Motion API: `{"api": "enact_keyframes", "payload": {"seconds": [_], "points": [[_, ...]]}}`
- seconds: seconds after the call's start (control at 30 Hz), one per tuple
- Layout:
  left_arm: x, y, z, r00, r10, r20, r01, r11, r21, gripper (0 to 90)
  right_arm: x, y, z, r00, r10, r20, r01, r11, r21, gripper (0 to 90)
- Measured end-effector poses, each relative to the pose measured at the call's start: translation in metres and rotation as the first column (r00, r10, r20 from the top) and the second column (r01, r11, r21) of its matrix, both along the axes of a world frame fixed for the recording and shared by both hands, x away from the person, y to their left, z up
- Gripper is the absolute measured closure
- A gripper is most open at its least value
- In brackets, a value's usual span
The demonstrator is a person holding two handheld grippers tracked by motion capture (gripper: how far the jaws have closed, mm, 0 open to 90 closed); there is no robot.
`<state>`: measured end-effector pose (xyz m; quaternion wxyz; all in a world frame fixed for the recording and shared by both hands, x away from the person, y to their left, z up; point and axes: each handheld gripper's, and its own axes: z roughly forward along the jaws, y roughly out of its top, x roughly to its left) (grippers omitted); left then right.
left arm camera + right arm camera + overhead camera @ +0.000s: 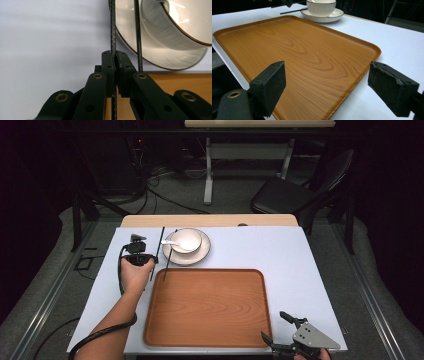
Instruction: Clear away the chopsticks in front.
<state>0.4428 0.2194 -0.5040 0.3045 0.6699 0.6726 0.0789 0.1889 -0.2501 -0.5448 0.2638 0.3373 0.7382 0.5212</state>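
Left tongs (115, 72) are clamped on one black chopstick (113, 27) beside the plate (200, 254), at the counter's far-left. Right tongs (335, 87) hang apart over the wooden tray's (210, 307) near corner. Step in hand is likely chopstick pickup; next comes a level lift clear of the plate rim.

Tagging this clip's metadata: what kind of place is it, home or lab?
Probably a lab or recording studio, not a home: the white table stands in a dark room with cables loose across the floor. Behind it are a folding chair and another workbench.
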Motion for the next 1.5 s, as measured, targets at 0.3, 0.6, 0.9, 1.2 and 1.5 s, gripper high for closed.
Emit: {"api": "enact_keyframes", "payload": {"seconds": [0.3,0.6,0.9,1.2,1.5], "points": [[-0.037,0.022,0.017,0.9960,-0.025,0.086,0.031,0.9971,-0.070,85.9,0.000,0.001,0.000,1.0000,-0.004,0.000,0.004,1.0000,-0.003,14.5],[-0.082,0.042,0.029,0.9861,-0.047,0.160,0.063,0.9930,-0.100,85.8,0.000,0.002,-0.001,1.0000,-0.007,-0.005,0.007,1.0000,0.000,14.4],[-0.121,0.038,0.031,0.9757,-0.099,0.195,0.124,0.9854,-0.117,85.9,0.000,0.002,0.000,0.9999,-0.010,-0.005,0.010,1.0000,-0.002,14.4],[-0.154,0.013,0.024,0.9598,-0.202,0.194,0.221,0.9722,-0.078,85.8,0.000,0.003,0.000,1.0000,-0.007,-0.003,0.007,1.0000,-0.006,14.4],[-0.159,-0.014,-0.004,0.9558,-0.263,0.131,0.275,0.9583,-0.079,85.8,0.000,0.003,0.000,0.9999,-0.010,-0.004,0.010,0.9999,-0.004,14.4]]}}
